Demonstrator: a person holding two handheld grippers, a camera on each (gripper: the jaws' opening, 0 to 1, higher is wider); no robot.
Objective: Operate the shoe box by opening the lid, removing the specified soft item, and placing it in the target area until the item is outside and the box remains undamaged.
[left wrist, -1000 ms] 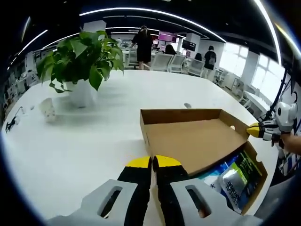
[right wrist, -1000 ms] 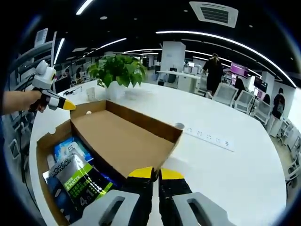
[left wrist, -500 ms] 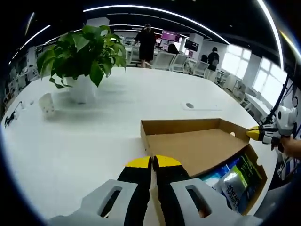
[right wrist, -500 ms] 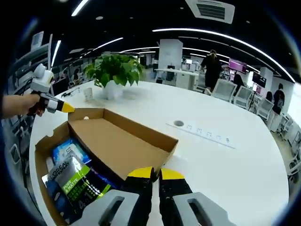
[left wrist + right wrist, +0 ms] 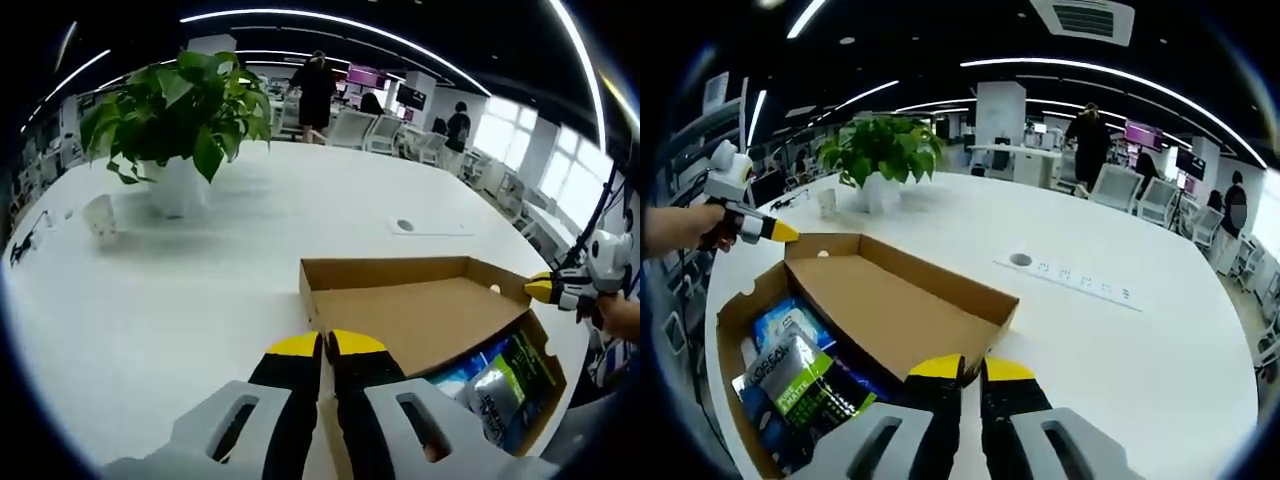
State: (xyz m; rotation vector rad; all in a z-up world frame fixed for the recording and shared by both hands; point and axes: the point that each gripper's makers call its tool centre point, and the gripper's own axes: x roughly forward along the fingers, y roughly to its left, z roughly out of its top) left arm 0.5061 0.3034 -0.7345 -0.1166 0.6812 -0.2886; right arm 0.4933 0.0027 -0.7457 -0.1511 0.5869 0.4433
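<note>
Shoe box at lower right of the left gripper view, on the white counter; lid half raised. Left gripper and right gripper, jaws pinched on opposite lid edges, should lift evenly (avoid creasing); packets lie inside.
</note>
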